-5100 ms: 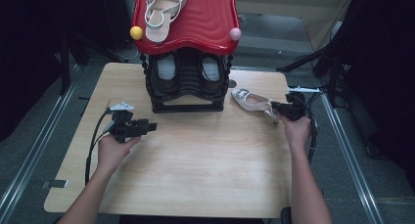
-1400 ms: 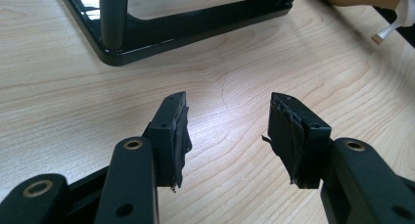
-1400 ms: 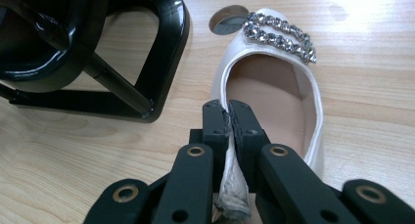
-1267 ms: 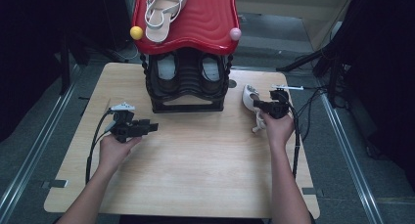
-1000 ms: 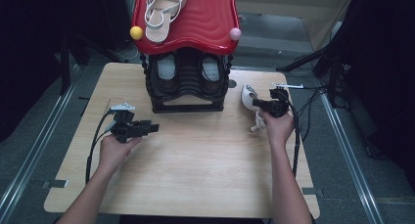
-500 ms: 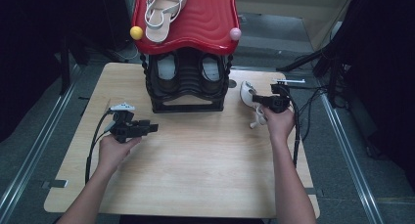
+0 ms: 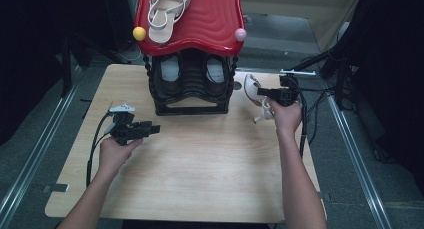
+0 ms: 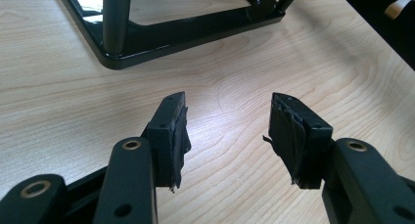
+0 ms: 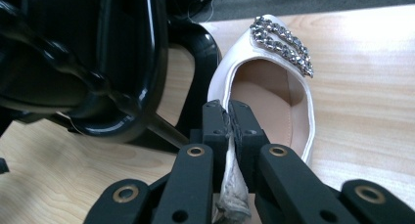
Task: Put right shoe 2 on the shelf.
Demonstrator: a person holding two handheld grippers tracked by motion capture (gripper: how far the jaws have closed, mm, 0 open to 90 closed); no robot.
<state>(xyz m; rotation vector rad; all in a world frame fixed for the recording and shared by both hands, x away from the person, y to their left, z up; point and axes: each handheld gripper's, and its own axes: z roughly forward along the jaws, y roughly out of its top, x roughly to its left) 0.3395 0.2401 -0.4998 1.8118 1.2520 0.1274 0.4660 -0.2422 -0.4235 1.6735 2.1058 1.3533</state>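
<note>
White jewelled shoe pinched in right gripper jaws; no legible writing.

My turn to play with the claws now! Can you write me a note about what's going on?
Right claw: shut on the side wall of the white heeled shoe, held beside the black shoe rack.
Left claw: open, holding nothing, over the bare table.
Done: one sandal lies on the rack's red top.
Left: probably put the white shoe on the rack.

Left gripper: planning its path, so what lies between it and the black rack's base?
Bare wooden table separates the left gripper from the rack's base, per the left gripper view.
</note>
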